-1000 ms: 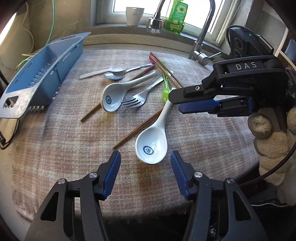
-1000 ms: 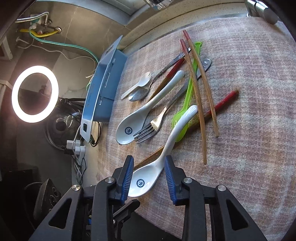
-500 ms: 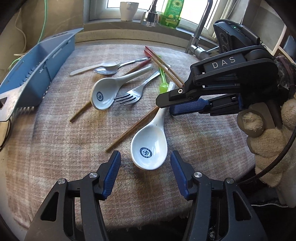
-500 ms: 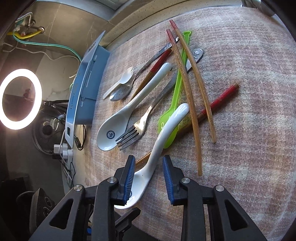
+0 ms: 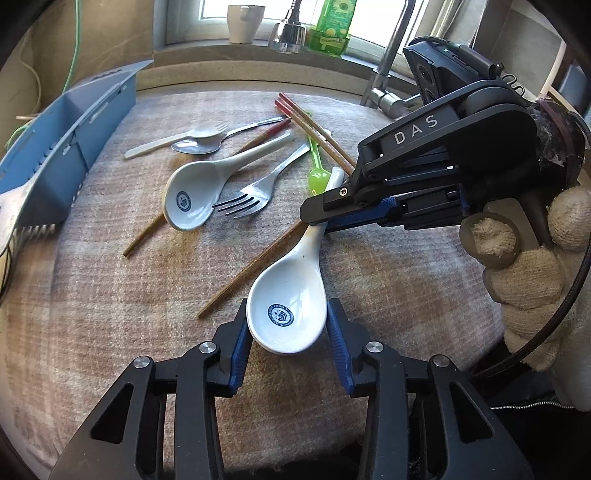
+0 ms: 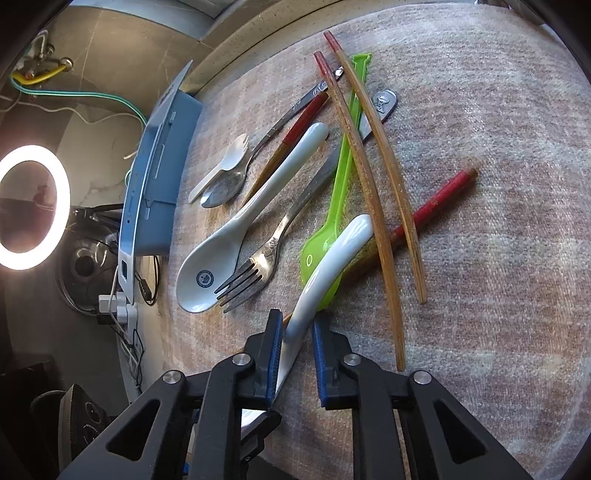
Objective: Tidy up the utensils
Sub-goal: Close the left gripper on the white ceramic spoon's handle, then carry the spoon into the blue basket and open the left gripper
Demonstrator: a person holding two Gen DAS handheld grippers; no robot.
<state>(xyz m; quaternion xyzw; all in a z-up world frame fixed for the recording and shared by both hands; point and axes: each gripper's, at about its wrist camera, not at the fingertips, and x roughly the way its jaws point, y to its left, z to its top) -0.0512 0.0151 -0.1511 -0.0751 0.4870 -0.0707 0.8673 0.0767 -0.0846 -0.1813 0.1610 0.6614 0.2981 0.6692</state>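
Note:
A white ceramic soup spoon lies on the plaid cloth, its bowl between the pads of my left gripper, whose jaws touch or nearly touch its sides. My right gripper straddles the same spoon's handle; its left pad touches the handle and a gap shows on the right. It appears in the left wrist view. A second white soup spoon, a metal fork, a green plastic spoon, chopsticks, a metal spoon and a white spork lie beyond.
A blue utensil organizer stands at the cloth's left edge. A faucet, a cup and a green bottle stand at the back by the window. A lit ring light stands off the counter.
My left gripper has moved forward so the spoon's bowl sits between its pads, and its jaws have narrowed. My right gripper has slid along the handle and narrowed around it.

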